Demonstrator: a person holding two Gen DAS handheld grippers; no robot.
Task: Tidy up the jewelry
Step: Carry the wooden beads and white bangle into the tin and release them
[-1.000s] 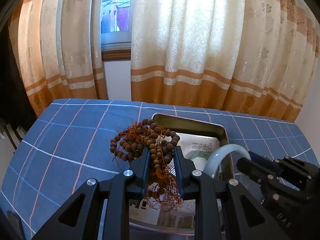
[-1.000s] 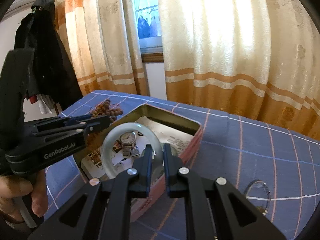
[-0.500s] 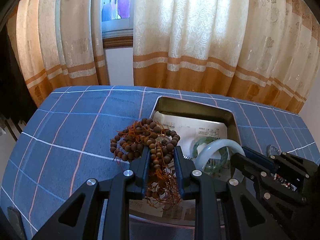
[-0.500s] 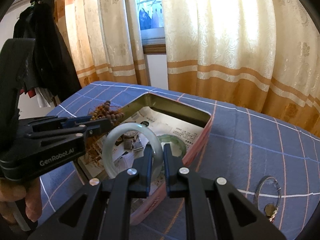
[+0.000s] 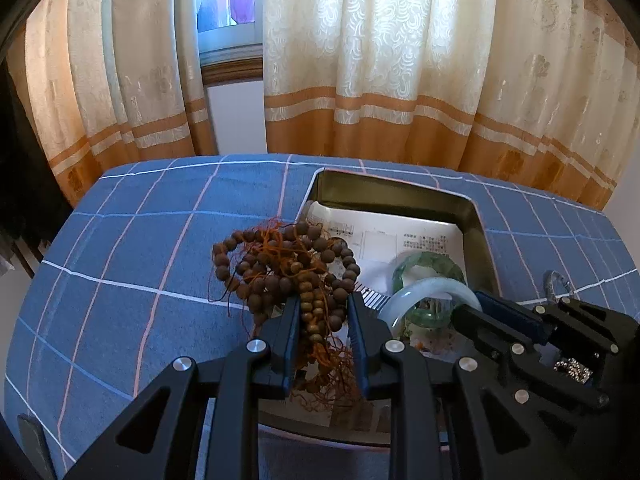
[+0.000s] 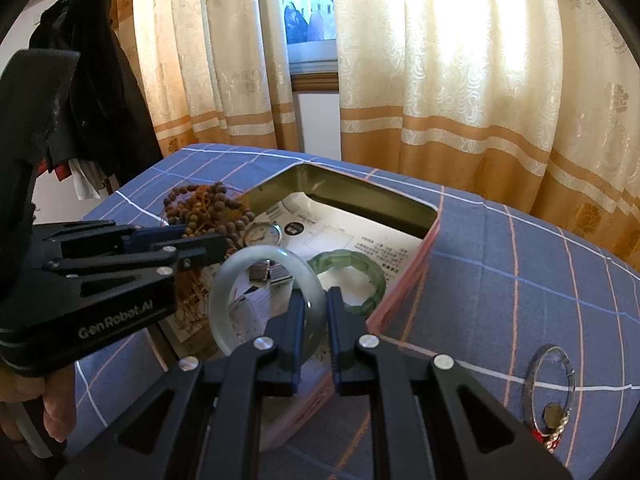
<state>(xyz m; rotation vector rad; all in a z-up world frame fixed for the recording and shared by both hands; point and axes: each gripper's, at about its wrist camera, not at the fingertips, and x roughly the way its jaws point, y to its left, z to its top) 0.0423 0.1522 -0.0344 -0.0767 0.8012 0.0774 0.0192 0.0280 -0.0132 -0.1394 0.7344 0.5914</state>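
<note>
Two grippers meet over an open tin box [image 6: 404, 220] on a desk [image 5: 132, 240] covered with blue checked cloth. Left gripper [image 5: 323, 320]: fingers closed on a tangled string of brown wooden beads [image 5: 288, 268] with orange cord, the bundle hanging at the box's near-left rim, partly over the cloth and partly over the box. Right gripper [image 6: 311, 316]: fingers clamped on the rim of a pale jade bangle [image 6: 256, 264], held upright on edge above the near part of the box. Box contents: printed paper lining [image 6: 352, 240], a green bangle [image 6: 360, 264] lying flat, and a wristwatch [image 6: 263, 235] with a metal band. From the right wrist view the pale bangle screens part of the watch band and the green bangle, and the left gripper's body covers the box's left side; from the left wrist view the beads hide the box's near-left corner. On the cloth to the right of the box, well apart from it, lies a thin metal ring [image 6: 550, 380] with small charms. A person's hand [image 6: 36, 408] grips the left tool's handle. Cream and orange curtains [image 5: 400, 80] and a window [image 5: 226, 4] stand behind the desk; dark clothing [image 6: 96, 80] hangs at far left.
</note>
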